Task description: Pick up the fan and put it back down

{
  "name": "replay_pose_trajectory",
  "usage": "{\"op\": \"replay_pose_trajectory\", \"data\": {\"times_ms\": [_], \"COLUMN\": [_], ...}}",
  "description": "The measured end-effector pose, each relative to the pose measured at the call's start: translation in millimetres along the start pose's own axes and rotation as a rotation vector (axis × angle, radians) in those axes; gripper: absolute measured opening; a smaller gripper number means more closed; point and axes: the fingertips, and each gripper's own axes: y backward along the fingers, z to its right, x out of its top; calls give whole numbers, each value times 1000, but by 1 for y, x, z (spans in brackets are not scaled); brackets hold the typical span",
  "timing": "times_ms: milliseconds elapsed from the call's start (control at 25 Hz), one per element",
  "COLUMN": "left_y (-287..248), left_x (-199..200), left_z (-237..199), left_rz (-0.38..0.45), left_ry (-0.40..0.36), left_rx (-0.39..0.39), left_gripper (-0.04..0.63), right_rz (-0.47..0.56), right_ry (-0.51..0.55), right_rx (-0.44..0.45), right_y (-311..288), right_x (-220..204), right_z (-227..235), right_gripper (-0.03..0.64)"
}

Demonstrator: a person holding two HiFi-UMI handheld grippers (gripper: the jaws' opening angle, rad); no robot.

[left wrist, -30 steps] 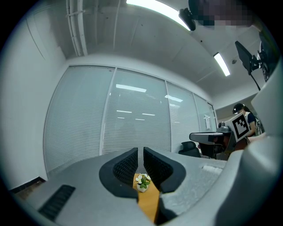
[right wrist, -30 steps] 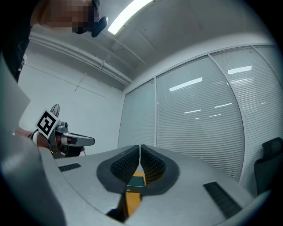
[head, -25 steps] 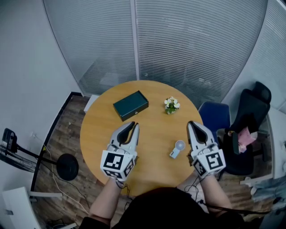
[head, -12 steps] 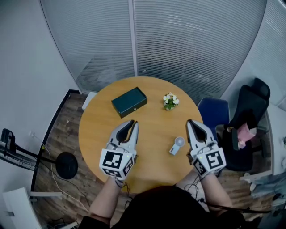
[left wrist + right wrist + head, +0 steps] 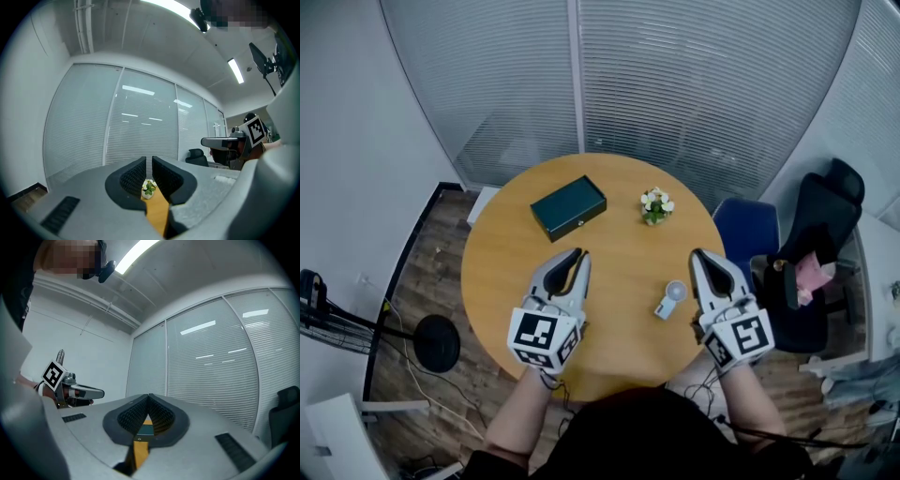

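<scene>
Head view: the fan (image 5: 669, 300) lies on the round tabletop (image 5: 619, 248) near its right edge, head toward the far side, handle toward us. It sits just left of the right tongs (image 5: 701, 256) and apart from them. The left tongs (image 5: 577, 254) hover over the near-left part, well apart from the fan. A dark green box (image 5: 569, 207) and a small flower pot (image 5: 655, 206) stand nearer the far edge.

Left gripper view: tongs only a thin slit apart, nothing in them. The flower pot shows thru the slit and no fan is in sight.

Right gripper view: tips pressed together, empty. Box and a strip of tabletop show beyond and the fan isn't in frame.

Our read: a fan lying free w/ both tongs empty fits either the time before the lift or after the set-down, and we can't tell which. Either way we'd keep the right tongs level and clear of the handle, w/o nudging the fan toward the right edge.
</scene>
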Motion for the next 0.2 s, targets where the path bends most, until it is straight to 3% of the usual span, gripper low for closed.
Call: {"op": "replay_pose_trajectory", "data": {"times_ms": [200], "left_y": [-4], "left_x": [-3], "left_z": [-3], "left_rz": [-1], "left_ry": [0], "left_rx": [-10], "left_gripper": [41], "right_rz": [-1], "right_ry": [-5], "right_rx": [-17], "right_y": [-2], "right_x": [-2], "right_z": [1], "right_gripper": [5]}}
